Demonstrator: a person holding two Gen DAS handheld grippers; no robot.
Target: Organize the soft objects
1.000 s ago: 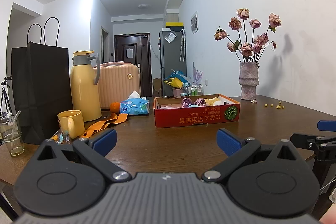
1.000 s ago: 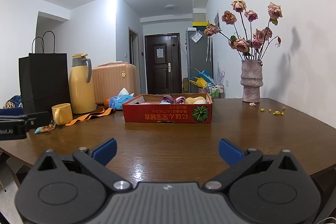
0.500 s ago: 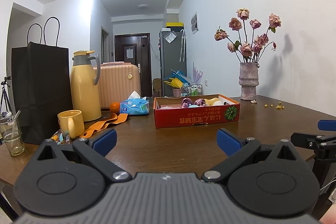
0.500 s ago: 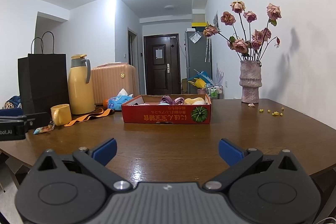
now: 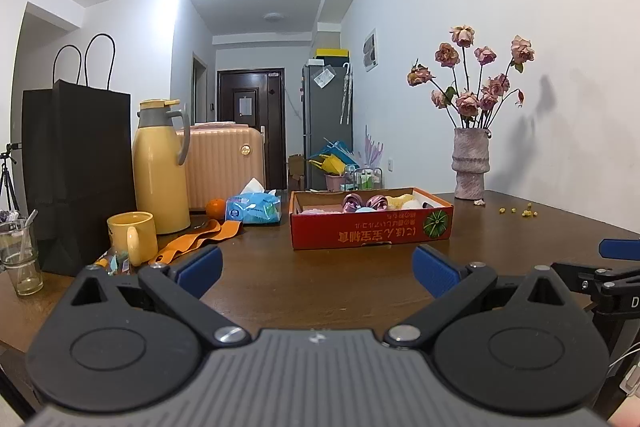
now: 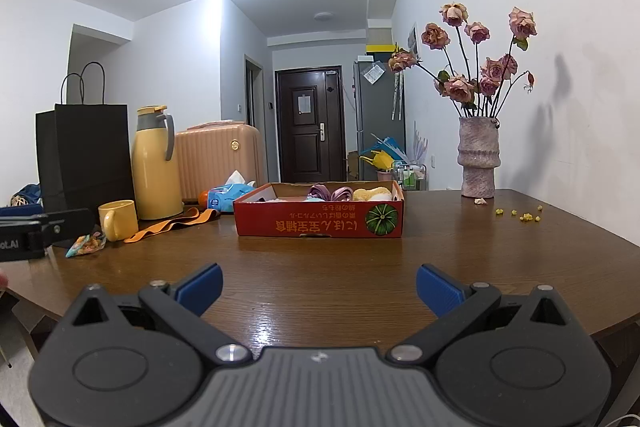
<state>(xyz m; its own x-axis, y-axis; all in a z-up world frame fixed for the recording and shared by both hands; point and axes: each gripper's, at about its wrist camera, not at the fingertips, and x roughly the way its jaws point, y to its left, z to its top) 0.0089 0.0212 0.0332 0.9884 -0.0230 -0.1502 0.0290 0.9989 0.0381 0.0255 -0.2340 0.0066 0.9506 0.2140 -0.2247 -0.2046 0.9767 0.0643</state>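
Left tool (image 5: 316,273) is hovering low over the near edge of the brown wooden surface (image 5: 320,279), blue-padded fingers (image 5: 199,271) spread wide, nothing between them. Right tool (image 6: 318,285) is hovering likewise over the near edge, fingers spread wide and holding nothing. Each tool is showing at the margin of the other's view: the right one at the far right of the left wrist view, the left one at the far left of the right wrist view.

The soft objects (image 5: 366,203) are lying inside a shallow red cardboard box (image 5: 372,233) printed with a green pumpkin, sitting mid-surface, well apart from both tools. Visible over the rim: two purple coiled pieces, a pale blue piece, a pink piece and a yellow-and-white piece. Exact kinds cannot be told.

Left of the box, a blue tissue pack (image 5: 253,209) is lying with an orange (image 5: 216,207) just beside it. An orange strap (image 5: 196,239) is trailing toward a yellow mug (image 5: 132,237). A yellow thermos jug (image 5: 160,167) and a black paper bag (image 5: 80,167) are standing behind the mug. A drinking glass (image 5: 20,259) is standing at the left edge.

A vase of dried roses (image 5: 470,163) is standing at the far right, with small yellow bits (image 5: 516,211) scattered nearby.
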